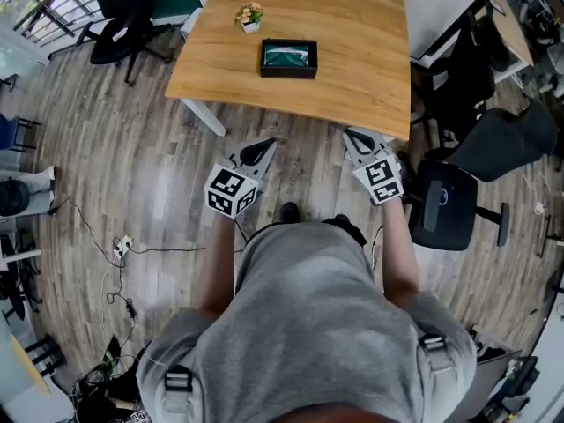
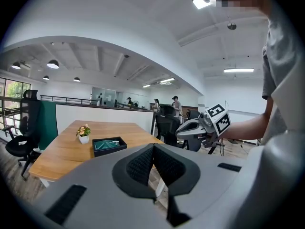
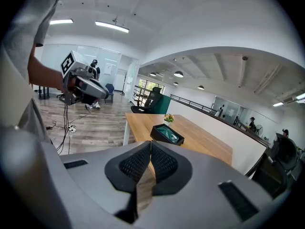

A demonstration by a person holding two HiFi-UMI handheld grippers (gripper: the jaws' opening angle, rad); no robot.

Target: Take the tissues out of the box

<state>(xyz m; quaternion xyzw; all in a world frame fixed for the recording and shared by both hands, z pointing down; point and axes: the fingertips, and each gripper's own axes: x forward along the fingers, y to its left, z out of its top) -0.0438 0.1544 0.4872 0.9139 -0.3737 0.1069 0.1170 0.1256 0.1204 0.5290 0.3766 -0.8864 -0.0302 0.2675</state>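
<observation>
Left tool (image 1: 263, 146) and right tool (image 1: 352, 137) closed, empty. Tissues (image 1: 286, 56) in box (image 1: 288, 73) at 12 o'clock: likely soft, light; pinch top sheet centrally.

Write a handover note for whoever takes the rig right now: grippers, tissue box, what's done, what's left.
Left gripper: shut, empty, held over the floor short of the table's near edge.
Right gripper: shut, empty, held at that edge.
Rectangular black box: on the light wooden table, beside a small potted flower in a white pot.
Teal tissue pack: inside the box.
Done: nothing; neither gripper is near the box.
Left: step in, open a gripper, lift the tissues out.
</observation>
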